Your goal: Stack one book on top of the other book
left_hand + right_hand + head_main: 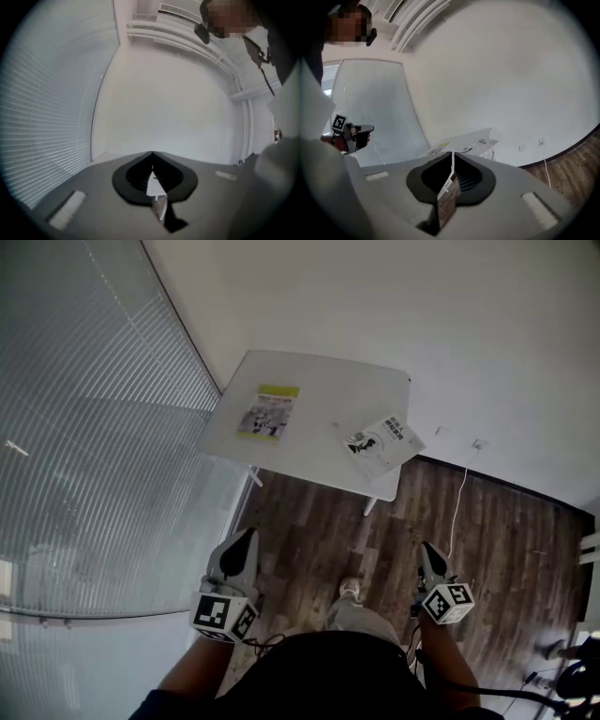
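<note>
**Person's torso and two clenched tongs low in frame; two books lie apart on a white desk above them**

Nearest the camera, at the bottom centre of the head view, is the person's dark-clothed torso (328, 676). A forearm reaches out on either side of it.

At lower left of that view, the left tongs (249, 534) carry a cube with square markers and point up the frame. At lower right, the right tongs (426, 547) carry a like cube and point the same way. Each gripper view shows its own jaws pressed together in a thin line with nothing between them. Both tongs are clenched and empty.

Dark wooden floor (319, 521) fills the space between the tongs and the desk (323, 390). The desk is white and sits in the upper middle of the head view, against a pale wall (422, 315).

Two books lie flat on the desk, well apart from each other and not stacked. The green-topped book (269, 411) lies toward the desk's left side, above the left tongs. The white book (382, 443) has dark print and a small drawing. It lies at the desk's right front corner, turned at an angle, above and slightly left of the right tongs. Both books are well apart from both tongs.

Pale slatted blinds (94, 446) cover the left of the frame. A thin white cable (458, 502) runs down the wall to the floor at the right of the desk.
</note>
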The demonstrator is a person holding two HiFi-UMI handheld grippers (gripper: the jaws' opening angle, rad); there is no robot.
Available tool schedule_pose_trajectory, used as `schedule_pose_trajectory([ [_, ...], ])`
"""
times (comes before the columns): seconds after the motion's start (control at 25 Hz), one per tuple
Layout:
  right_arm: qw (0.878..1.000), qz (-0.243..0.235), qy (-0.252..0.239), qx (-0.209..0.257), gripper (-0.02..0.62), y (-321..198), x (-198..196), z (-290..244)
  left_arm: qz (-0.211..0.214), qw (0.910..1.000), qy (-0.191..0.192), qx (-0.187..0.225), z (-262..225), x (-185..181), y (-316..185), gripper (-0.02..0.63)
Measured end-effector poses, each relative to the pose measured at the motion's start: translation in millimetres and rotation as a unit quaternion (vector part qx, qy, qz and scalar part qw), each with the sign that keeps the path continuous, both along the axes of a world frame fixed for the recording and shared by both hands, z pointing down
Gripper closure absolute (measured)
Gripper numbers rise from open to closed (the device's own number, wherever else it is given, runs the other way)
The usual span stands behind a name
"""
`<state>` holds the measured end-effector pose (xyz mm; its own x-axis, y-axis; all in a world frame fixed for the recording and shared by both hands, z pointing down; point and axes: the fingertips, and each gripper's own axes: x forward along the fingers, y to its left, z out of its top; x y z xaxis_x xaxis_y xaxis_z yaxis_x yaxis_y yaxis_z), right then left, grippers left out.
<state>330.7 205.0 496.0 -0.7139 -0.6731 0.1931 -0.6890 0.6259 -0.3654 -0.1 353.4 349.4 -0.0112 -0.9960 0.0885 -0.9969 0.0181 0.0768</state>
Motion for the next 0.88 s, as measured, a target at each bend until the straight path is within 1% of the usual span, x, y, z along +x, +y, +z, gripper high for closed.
schedule_pose_trajectory([
  [0.08, 1.0, -0.005, -0.007, -0.01, 0.589, -23, -2, -1, -0.007, 1.0, 0.001, -0.006, -2, 0, -14, 0.6],
  [0.16, 1.0, -0.008, -0.015, -0.008, 0.589, -47, -4, -8, -0.014, 0.9998, -0.003, -0.012, -5, -2, -27, 0.601],
  [0.24, 1.0, -0.01, -0.018, 0.01, 0.589, -71, -8, -16, -0.025, 0.9996, -0.008, -0.011, -8, -7, -43, 0.601],
  [0.32, 0.999, -0.002, -0.01, 0.033, 0.589, -95, -7, -19, -0.038, 0.9993, -0.006, -0.003, -10, -12, -62, 0.601],
  [0.4, 0.999, 0.012, -0.007, 0.035, 0.589, -118, -3, -17, -0.04, 0.9992, 0.005, -0.001, -14, -14, -82, 0.601],
  [0.48, 1.0, 0.018, -0.009, 0.022, 0.589, -129, -3, -14, -0.023, 0.9997, 0.008, -0.004, -17, -11, -97, 0.601],
  [0.52, 1.0, 0.018, -0.007, 0.017, 0.589, -132, -4, -13, -0.013, 0.9999, 0.0, -0.008, -18, -11, -104, 0.6],
  [0.56, 1.0, 0.016, -0.003, 0.014, 0.589, -136, -6, -12, -0.004, 0.9998, -0.014, -0.012, -18, -12, -111, 0.601],
  [0.68, 1.0, 0.024, 0.01, 0.005, 0.589, -154, -11, -8, 0.02, 0.9964, -0.079, -0.023, -14, -18, -140, 0.6],
  [0.72, 0.999, 0.029, 0.013, 0.004, 0.589, -161, -14, -9, 0.032, 0.9952, -0.09, -0.022, -15, -17, -154, 0.601],
  [0.8, 0.999, 0.039, 0.015, 0.004, 0.589, -175, -19, -12, 0.058, 0.9937, -0.094, -0.017, -14, -18, -184, 0.601],
  [0.88, 0.998, 0.053, 0.018, 0.003, 0.589, -186, -22, -15, 0.082, 0.9928, -0.086, -0.013, -13, -22, -214, 0.6],
])
